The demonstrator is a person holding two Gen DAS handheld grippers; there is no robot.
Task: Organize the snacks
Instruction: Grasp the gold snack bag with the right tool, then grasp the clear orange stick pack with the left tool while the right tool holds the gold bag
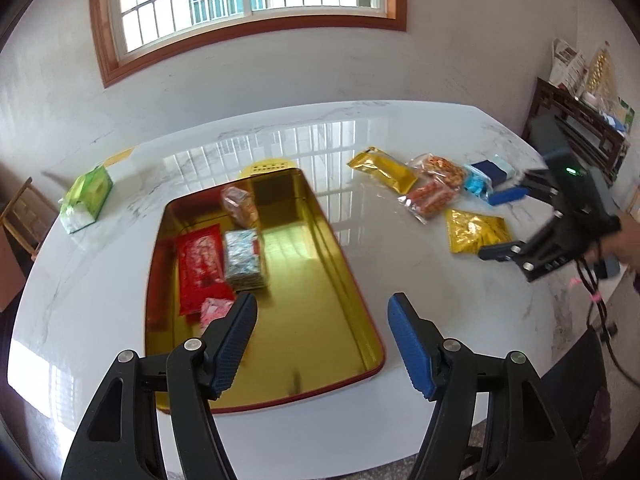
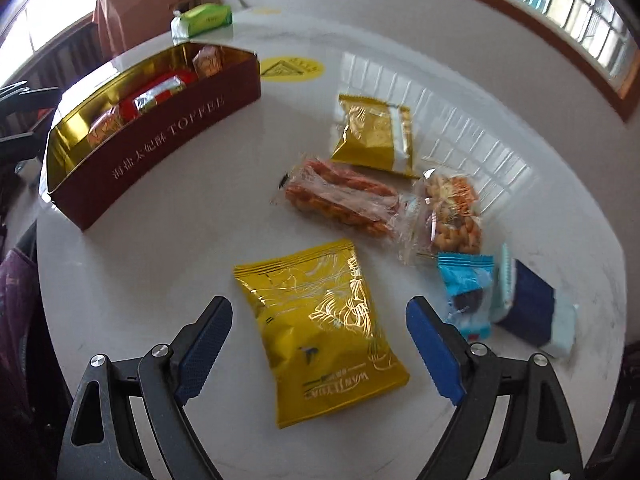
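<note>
A gold-lined red toffee tin (image 1: 320, 216) (image 2: 168, 136) lies open on the white marble table and holds several snack packs, among them a red pack (image 1: 200, 264) and a silver pack (image 1: 244, 258). My left gripper (image 1: 322, 320) is open and empty above the tin's near end. My right gripper (image 2: 320, 320) (image 1: 504, 220) is open and empty, with a yellow snack bag (image 2: 324, 328) (image 1: 476, 230) lying on the table between its fingers. Beyond lie two clear packs of orange snacks (image 2: 344, 200) (image 2: 452, 212), a gold pack (image 2: 376, 136), a light blue pack (image 2: 466, 284) and a dark blue pack (image 2: 528, 308).
A green tissue pack (image 1: 86, 196) (image 2: 202, 18) lies at the table's far left. A yellow sticker (image 2: 290, 68) is on the table past the tin. A dark wooden shelf (image 1: 580, 124) with items stands at the right wall. A wooden chair (image 1: 24, 220) stands left.
</note>
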